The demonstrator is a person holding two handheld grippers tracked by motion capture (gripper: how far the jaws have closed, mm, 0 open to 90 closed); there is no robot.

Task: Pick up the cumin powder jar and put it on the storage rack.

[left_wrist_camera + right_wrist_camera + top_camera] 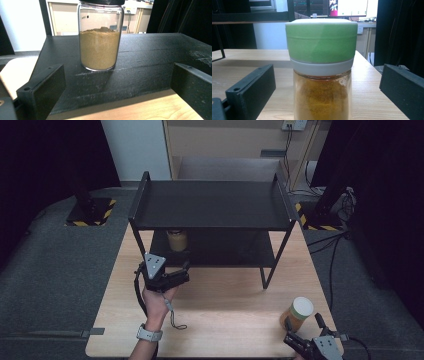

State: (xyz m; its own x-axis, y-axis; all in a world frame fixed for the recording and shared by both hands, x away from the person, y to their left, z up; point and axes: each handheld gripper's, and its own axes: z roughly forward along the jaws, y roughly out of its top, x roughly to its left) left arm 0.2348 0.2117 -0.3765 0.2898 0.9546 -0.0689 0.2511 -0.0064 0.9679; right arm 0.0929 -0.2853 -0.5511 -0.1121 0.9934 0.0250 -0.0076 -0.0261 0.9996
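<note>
A glass jar of brown powder [100, 47] stands upright on the lower board of a black two-tier shelf [155, 60]; from above this jar [177, 240] sits at the lower tier's left. My left gripper [167, 268] hovers just in front of it, open, its jaws [117, 95] wide apart and short of the jar. Near the table's front right corner stands a jar of orange-yellow powder [297, 312] with a green and white lid [321, 42]. My right gripper [303, 322] is open, one jaw either side of this jar [322, 95], neither touching it.
The shelf's bare top board [210, 202] spans the back half of the wooden table [225, 305]. Its thin legs [265, 280] come down onto the tabletop. Cables [330, 255] lie on the grey floor to the right.
</note>
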